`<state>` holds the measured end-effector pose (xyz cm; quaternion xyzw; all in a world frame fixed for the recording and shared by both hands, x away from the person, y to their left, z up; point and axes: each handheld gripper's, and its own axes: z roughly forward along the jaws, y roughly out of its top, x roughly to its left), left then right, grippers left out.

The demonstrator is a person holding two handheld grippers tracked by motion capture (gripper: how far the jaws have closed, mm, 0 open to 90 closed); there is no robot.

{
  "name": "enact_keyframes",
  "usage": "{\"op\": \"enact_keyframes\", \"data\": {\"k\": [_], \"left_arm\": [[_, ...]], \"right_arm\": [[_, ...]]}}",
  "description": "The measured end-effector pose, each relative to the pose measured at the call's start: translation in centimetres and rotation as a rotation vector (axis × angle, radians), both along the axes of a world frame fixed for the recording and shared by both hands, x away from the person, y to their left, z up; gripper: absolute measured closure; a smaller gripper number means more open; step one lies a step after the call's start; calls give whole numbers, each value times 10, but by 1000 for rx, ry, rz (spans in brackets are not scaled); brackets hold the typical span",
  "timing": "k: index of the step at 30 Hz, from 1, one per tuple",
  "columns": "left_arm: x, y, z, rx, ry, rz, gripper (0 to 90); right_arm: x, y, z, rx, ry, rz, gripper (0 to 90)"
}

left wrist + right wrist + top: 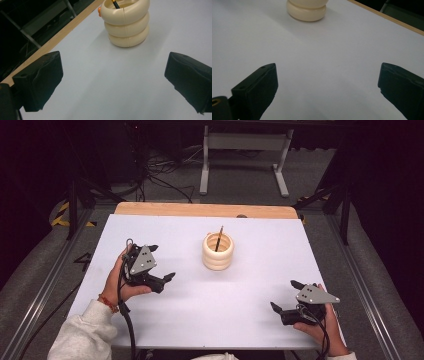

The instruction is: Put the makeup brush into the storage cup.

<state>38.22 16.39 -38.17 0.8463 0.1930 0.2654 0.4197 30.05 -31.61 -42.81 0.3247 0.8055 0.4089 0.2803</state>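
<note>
Holder (218, 252): cream, built of three stacked rings, upright on the white desk (210, 320), set toward the far middle of the desk and short of the wooden far edge (200, 210). It is touched by neither tongs. In the left gripper view it (127, 23) is seen ahead and slightly right; a small orange bit (99, 10) is glimpsed at its far side, what it is cannot be told. In the right gripper view its bottom ring (307, 11) is seen at the top edge.

Pencil (218, 239): dark, thin, stood inside the holder, leaned, its top end raised above the rim. Its shaft (115, 3) is seen in the holder's mouth from the left gripper view.

Left tongs (161, 263): held in the left hand (120, 280), left of the holder and nearer the person, well apart from it. The jaws are spread wide and nothing is held between them; bare desk is seen in the gap (112, 82).

Right tongs (286, 295): held in the right hand (320, 325), right of the holder and much nearer the person, well apart from it. The jaws are spread wide, nothing gripped; bare desk lies between them (327, 87).

Sleeve (80, 335): pale, on the left forearm, at the near desk edge.
</note>
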Motion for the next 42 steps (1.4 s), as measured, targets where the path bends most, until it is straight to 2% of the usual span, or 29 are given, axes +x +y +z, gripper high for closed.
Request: {"op": "enact_keyframes", "data": {"k": [8,12,15,21,28,39,42], "left_arm": [[-5,5,-6,29,5,4,27],[-8,9,-7,28,17,-1,27],[-10,11,-7,26,9,-1,27],[-15,16,-12,63,10,4,30],[-19,20,-16,79,6,15,29],[-24,31,-30,110,31,37,30],[-26,35,-35,106,38,41,30]], "right_arm": [[1,0,-1,-10,6,-7,38],[1,0,-1,-18,6,-2,39],[1,1,-2,-18,7,-3,39],[1,2,-2,-23,11,0,39],[1,2,-3,-25,10,1,39],[1,5,-5,-41,18,10,39],[1,5,-5,-41,20,10,39]]}}
